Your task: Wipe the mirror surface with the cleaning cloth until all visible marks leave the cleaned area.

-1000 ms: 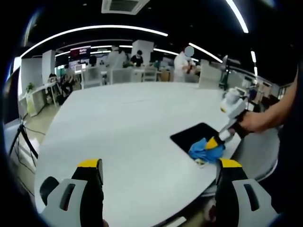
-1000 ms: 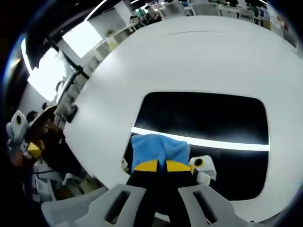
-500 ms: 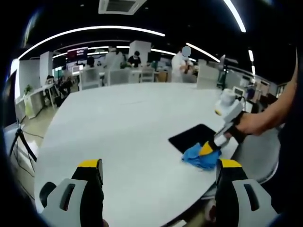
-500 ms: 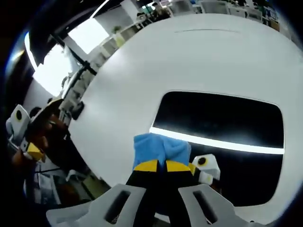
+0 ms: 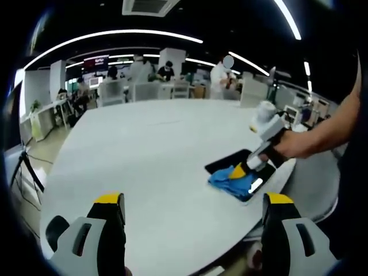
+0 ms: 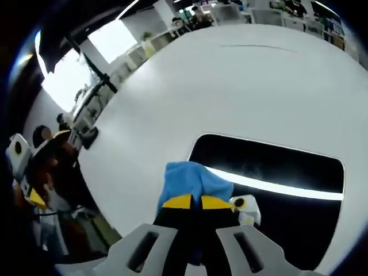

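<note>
Right gripper (image 6: 191, 202) clamped on blue cleaning cloth (image 6: 190, 181) at dark rectangular mirror (image 6: 287, 178) corner; left gripper (image 5: 192, 201) jaws apart, idle.
Risk: mirror sits near round white desk (image 6: 230, 92) edge; hard stroke could shove it off, or cloth slips, leaving marks.

You work at large white round table (image 5: 149, 155) in open-plan office. Ceiling dark, long curved light strips (image 5: 115, 37), air-conditioning vent (image 5: 150, 7) overhead. Behind table: white desks and chairs (image 5: 138, 91), several people (image 5: 220, 77) standing. Bright window (image 6: 109, 43) on one side, tripod (image 5: 26, 169) on floor near table edge.
</note>
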`<act>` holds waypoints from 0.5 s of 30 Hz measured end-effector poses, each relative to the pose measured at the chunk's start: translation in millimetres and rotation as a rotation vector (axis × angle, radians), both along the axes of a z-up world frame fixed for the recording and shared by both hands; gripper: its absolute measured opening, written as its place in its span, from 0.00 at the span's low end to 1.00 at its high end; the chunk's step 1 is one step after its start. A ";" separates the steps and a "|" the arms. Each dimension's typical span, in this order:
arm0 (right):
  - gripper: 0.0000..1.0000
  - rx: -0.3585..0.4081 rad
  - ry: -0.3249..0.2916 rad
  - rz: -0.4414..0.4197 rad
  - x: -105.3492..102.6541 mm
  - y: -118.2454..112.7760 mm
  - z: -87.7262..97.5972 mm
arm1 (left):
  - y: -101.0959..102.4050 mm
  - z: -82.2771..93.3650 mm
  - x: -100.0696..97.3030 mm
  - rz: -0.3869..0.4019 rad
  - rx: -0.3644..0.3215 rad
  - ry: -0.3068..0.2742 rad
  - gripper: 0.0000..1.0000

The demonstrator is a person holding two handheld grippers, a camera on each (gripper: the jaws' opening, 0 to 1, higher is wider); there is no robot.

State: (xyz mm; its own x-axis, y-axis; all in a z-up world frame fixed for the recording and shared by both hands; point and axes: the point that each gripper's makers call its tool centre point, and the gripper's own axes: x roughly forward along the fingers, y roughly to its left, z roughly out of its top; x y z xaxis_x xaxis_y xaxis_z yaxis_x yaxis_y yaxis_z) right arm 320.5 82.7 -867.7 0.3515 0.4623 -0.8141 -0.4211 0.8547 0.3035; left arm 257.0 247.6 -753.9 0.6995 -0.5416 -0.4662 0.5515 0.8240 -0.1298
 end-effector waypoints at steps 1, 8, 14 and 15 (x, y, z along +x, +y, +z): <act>0.00 -0.001 0.000 0.000 2.7 0.0 0.0 | -0.3 -0.4 0.1 0.001 -0.001 0.001 1.00; 0.00 -0.028 -0.024 0.032 28.8 0.3 0.2 | -0.4 -2.8 1.8 0.002 0.001 0.007 1.00; 0.00 -0.030 -0.024 0.025 54.1 1.8 0.0 | 0.9 -3.1 2.9 0.002 0.008 0.013 1.00; 0.00 -0.031 -0.022 0.024 57.2 2.1 0.1 | 1.0 -2.8 3.6 0.005 0.008 0.014 1.00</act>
